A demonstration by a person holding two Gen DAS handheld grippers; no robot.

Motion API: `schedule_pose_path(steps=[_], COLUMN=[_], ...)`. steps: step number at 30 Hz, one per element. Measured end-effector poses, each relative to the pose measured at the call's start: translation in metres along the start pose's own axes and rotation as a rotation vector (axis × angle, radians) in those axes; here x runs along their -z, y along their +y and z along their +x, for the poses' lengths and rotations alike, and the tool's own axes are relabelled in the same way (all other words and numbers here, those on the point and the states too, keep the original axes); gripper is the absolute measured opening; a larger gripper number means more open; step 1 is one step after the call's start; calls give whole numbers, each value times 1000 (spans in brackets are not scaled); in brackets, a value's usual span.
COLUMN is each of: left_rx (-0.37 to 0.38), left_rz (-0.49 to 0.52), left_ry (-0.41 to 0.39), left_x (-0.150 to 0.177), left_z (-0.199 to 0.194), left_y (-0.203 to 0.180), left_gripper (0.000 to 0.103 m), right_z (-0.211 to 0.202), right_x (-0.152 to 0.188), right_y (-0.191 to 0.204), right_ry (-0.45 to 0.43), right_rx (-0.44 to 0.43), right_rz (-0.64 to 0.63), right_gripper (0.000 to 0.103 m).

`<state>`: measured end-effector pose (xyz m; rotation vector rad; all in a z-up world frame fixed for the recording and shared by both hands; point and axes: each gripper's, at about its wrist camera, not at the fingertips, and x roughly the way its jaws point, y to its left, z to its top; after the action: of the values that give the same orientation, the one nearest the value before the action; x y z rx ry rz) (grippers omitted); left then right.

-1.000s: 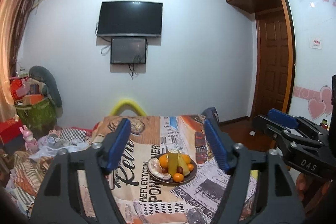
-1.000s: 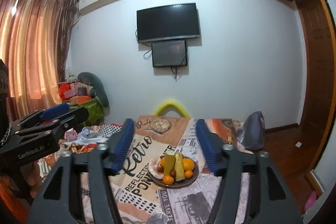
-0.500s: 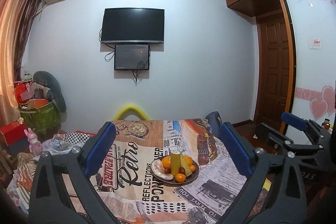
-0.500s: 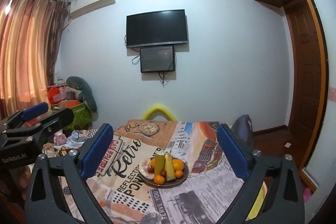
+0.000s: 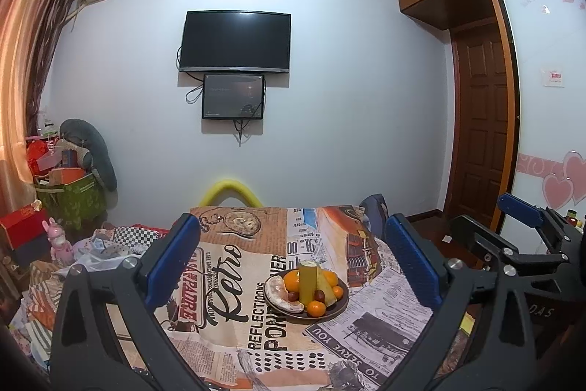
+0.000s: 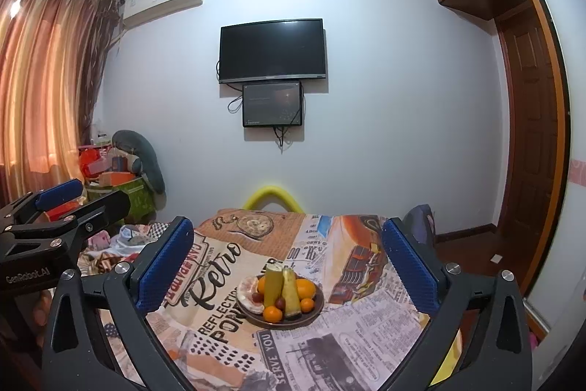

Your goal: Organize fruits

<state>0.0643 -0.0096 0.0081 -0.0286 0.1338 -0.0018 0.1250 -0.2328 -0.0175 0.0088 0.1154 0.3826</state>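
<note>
A dark round plate (image 5: 331, 312) stands on a table with a printed newspaper-style cloth (image 5: 234, 281). It holds oranges (image 5: 315, 307), two upright yellow-green pieces (image 5: 307, 283), small dark red fruits and a pale peeled piece (image 5: 278, 294). The plate also shows in the right wrist view (image 6: 315, 312). My left gripper (image 5: 293, 262) is open and empty, held back from and above the plate. My right gripper (image 6: 287, 261) is open and empty, likewise short of the plate. Each gripper shows at the edge of the other's view.
A yellow chair back (image 5: 231, 192) stands at the table's far edge. A dark bag (image 5: 373, 213) sits at the table's right. Piled boxes, toys and cloth (image 5: 62, 193) fill the left. A wooden door (image 5: 483, 131) is on the right. A TV (image 5: 236, 41) hangs on the wall.
Both grippers' jaws have opened wide from a narrower gap. Both views have tilted slightly, so the plate sits a little lower between the fingers.
</note>
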Motion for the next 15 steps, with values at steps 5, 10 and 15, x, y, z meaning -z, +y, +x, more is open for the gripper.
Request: schedule_pose_path(steps=[5, 10, 15], left_rx=[3, 6, 6], left_rz=[-7, -4, -4], left_ry=[8, 11, 13], left_x=[1, 1, 1], left_z=[2, 2, 3], left_y=[2, 2, 2], left_gripper=[102, 102, 102], right_z=[0, 0, -1], right_x=[0, 0, -1], right_y=[1, 1, 2], right_ry=[3, 6, 4], right_rx=[-2, -1, -1], right_rz=[2, 4, 3], right_gripper=[103, 103, 103])
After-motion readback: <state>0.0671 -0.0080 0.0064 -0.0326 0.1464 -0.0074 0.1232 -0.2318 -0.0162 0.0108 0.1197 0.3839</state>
